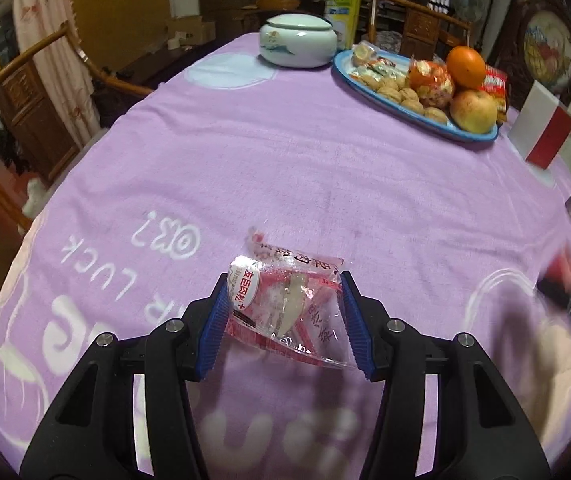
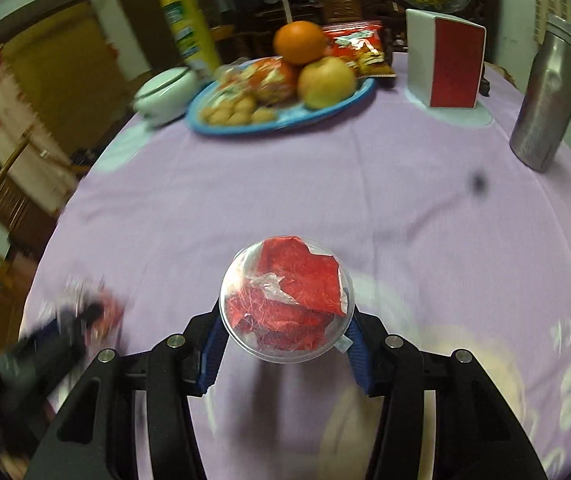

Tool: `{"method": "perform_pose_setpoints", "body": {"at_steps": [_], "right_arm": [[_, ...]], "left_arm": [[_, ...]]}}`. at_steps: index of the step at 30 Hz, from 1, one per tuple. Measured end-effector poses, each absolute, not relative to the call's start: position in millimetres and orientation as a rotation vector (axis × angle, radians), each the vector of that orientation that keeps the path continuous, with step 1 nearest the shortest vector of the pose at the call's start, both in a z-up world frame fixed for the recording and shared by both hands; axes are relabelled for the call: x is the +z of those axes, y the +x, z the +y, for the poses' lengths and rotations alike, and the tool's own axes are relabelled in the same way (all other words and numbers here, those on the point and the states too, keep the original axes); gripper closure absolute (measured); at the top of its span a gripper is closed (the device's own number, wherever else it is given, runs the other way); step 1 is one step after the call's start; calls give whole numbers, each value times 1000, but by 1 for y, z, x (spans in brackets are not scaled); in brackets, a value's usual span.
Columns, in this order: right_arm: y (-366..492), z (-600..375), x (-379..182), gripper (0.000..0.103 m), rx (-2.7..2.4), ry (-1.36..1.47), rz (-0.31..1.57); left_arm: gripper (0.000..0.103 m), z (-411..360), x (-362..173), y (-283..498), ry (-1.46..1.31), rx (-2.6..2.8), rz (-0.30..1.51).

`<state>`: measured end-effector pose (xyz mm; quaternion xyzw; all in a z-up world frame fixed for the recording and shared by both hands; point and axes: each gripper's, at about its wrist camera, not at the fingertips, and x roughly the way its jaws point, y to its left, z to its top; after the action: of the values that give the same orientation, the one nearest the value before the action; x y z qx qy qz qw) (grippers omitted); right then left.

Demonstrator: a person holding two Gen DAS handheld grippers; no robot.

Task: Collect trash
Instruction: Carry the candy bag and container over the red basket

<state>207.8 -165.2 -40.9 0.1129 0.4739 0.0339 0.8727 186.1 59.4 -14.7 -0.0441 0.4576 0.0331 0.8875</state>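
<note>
1. Showing two pieces of trash, each taken up by one gripper over a table draped in a lilac cloth (image 1: 285, 168).
2. Left gripper (image 1: 285, 308): jaws part-way closed, blue pads pressing both sides of a clear wrapper (image 1: 285, 304) with red print. It looks thin, crinkly and nearly weightless; it probably slips and folds easily, so a pinch across its crumpled middle seems safest.
3. Right gripper (image 2: 285, 320): jaws part-way closed on a clear cup (image 2: 285, 300) stuffed with red foil. The plastic looks light, smooth and easily dented; a hold on the wall below the rim, without squeezing hard, seems best.
4. Landmark: blue fruit plate (image 1: 349, 76) at the far side. Wrapper and cup lie well in front of it, near the viewer's edge.
5. Beside the plate: a white lidded jar (image 1: 299, 42) to its left, a red-and-white box (image 2: 445, 64) and steel bottle (image 2: 545, 96) to its right.
6. Room: dim, crowded; wooden chairs behind the plate.
</note>
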Motion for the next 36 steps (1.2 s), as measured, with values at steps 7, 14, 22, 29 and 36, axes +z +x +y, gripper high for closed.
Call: {"method": "perform_pose_setpoints", "body": {"at_steps": [7, 14, 22, 29, 36], "right_arm": [[159, -127, -33, 51, 228, 205, 987], [108, -41, -19, 51, 480, 106, 980], [29, 89, 0, 51, 866, -19, 959], [-33, 207, -16, 51, 1106, -206, 983], [-70, 305, -74, 51, 1222, -352, 1130]], "left_arm": [[50, 91, 28, 102, -96, 122, 841], [50, 161, 35, -12, -138, 285, 777], [50, 258, 24, -134, -236, 538, 777], [48, 339, -27, -203, -302, 750, 862], [48, 415, -109, -235, -462, 851, 1021]]}}
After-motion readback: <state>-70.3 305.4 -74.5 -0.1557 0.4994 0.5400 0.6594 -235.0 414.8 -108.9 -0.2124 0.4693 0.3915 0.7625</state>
